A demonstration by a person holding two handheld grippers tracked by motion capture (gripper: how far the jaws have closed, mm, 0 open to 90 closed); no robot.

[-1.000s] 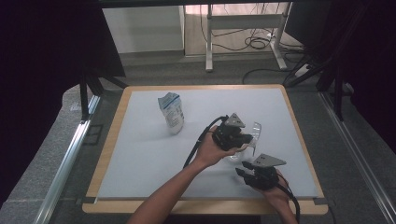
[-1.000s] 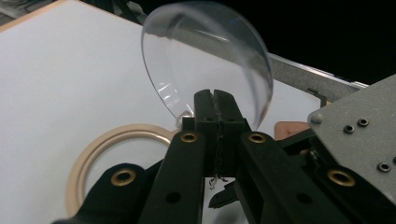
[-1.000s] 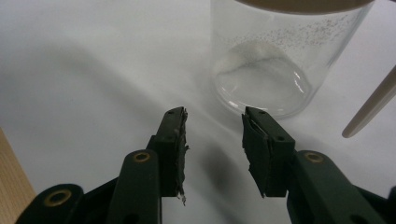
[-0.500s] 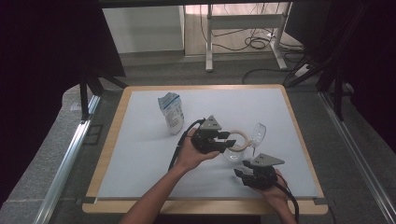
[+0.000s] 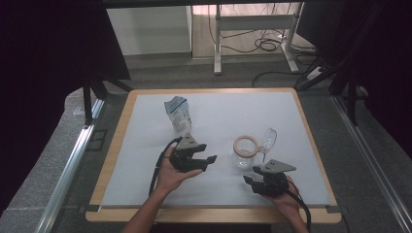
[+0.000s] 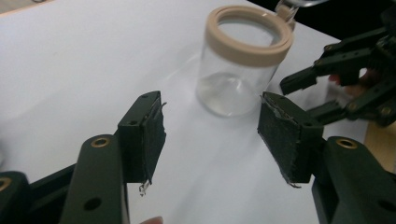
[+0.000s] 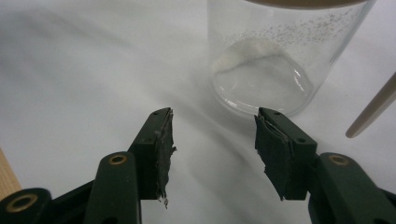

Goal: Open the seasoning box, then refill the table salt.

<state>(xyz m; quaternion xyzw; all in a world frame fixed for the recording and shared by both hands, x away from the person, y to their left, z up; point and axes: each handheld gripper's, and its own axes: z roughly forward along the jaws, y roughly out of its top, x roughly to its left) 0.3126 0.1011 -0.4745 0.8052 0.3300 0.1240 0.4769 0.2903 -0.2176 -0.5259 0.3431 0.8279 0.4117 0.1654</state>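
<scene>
**Two open grippers flanking a clear jar**

A white mat [image 5: 145, 160] is covering the wood-edged table. A blue-and-white carton [image 5: 178, 114] is standing upright toward its far left. Near the middle right, a clear glass jar [image 5: 244, 151] with a tan ring at its mouth is sitting upright, its glass lid [image 5: 268, 138] hanging open beside it. The left gripper [image 5: 210, 162] is hovering just left of the jar, jaws spread wide and gripping nothing. The right gripper [image 5: 249, 181] is sitting near the jar's front, jaws likewise wide apart, empty.
</scene>
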